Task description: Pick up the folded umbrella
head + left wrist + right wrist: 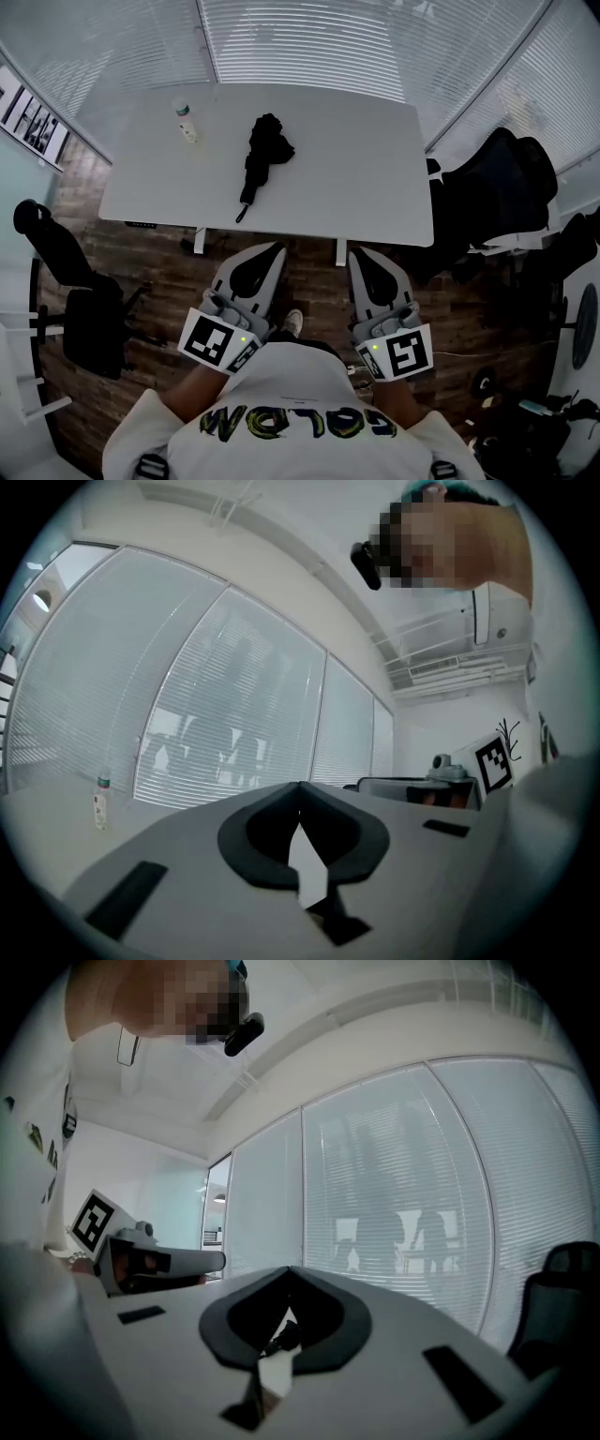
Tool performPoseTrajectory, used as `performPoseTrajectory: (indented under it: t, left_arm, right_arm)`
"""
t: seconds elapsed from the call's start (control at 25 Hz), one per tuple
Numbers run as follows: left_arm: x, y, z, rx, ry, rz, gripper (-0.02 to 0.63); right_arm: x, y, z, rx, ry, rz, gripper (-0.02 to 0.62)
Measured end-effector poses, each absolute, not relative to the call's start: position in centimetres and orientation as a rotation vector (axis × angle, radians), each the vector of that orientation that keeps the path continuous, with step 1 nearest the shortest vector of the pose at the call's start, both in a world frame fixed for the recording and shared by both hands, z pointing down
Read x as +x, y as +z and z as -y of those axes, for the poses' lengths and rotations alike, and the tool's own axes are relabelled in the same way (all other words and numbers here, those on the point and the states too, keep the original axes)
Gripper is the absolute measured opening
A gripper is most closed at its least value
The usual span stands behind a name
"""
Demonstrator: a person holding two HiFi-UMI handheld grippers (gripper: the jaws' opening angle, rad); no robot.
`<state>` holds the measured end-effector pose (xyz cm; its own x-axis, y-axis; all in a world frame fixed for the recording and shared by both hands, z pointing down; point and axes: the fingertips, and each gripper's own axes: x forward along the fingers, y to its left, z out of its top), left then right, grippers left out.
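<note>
Soft daylight is filtered through closed white blinds [309, 37] beyond the far edge of the table [375, 187], whose white top is left bright and almost shadowless. Straight lines are bowed by wide-angle lenses; corners are blacked out in both gripper views.

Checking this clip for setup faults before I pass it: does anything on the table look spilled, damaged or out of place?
Nothing stands out. The folded umbrella lies flat on the white table, its fabric only loosely bunched at the far end. The bottle stands upright near the table's left side, and nothing is spilled.
</note>
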<state>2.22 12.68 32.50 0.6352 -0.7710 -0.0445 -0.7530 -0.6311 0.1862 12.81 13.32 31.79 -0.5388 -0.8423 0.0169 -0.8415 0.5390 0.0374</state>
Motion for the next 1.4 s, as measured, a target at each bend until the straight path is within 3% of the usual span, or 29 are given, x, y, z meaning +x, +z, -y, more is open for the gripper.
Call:
performPoseTrajectory:
  t: [0.48, 1.4]
  left_arm:
    - [1.4, 32.9, -5.0, 2.702, -0.208, 1.275, 0.012]
    - [-6.8, 32.3, 15.9, 2.72, -0.196, 1.239, 0.012]
  right_arm:
    - [11.5, 32.2, -5.7, 1.463, -0.05, 2.725, 0.012]
    - [3.1, 31.0, 15.3, 1.496, -0.091, 2.692, 0.012]
